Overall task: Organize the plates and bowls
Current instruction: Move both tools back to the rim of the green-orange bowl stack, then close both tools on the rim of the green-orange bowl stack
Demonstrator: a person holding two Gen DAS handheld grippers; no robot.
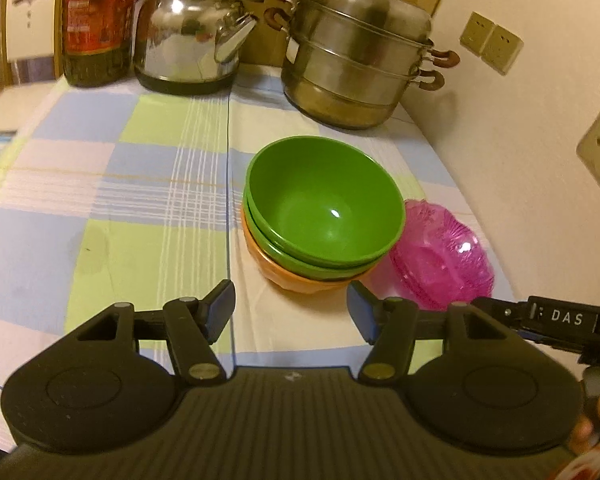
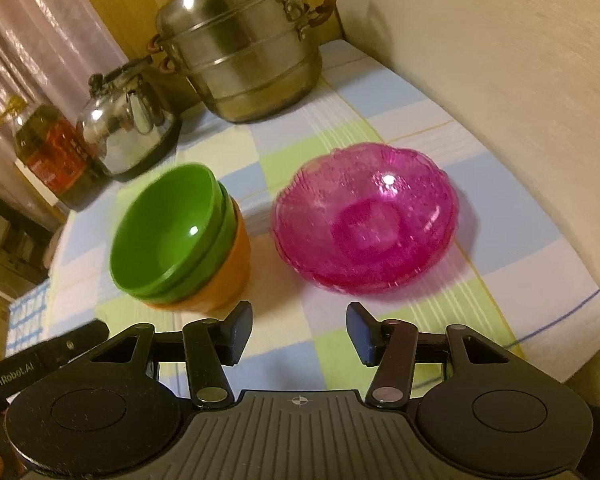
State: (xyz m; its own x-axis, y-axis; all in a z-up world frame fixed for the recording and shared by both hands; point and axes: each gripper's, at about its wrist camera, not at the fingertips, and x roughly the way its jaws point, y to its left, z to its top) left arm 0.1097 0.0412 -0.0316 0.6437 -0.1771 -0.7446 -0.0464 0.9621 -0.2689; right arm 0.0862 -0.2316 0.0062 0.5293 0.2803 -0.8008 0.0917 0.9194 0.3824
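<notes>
Left tool point(image 1: 291, 305) and right tool point(image 2: 300, 330) both apart, holding nothing, hovering short of the dishes. Bowls point(image 1: 324, 216) nested mid-surface, pink plates point(image 2: 366, 216) stacked just beside. Sorting seemingly near done; next, perhaps nudging stacks neatly together.

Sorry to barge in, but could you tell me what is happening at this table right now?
A person is tidying bowls with a handheld gripper in each hand. Both the left gripper and the right gripper are open and hold nothing. In front of them, two green bowls sit nested in an orange bowl, and a pink glass dish stands beside the stack on the checked tablecloth.
</notes>
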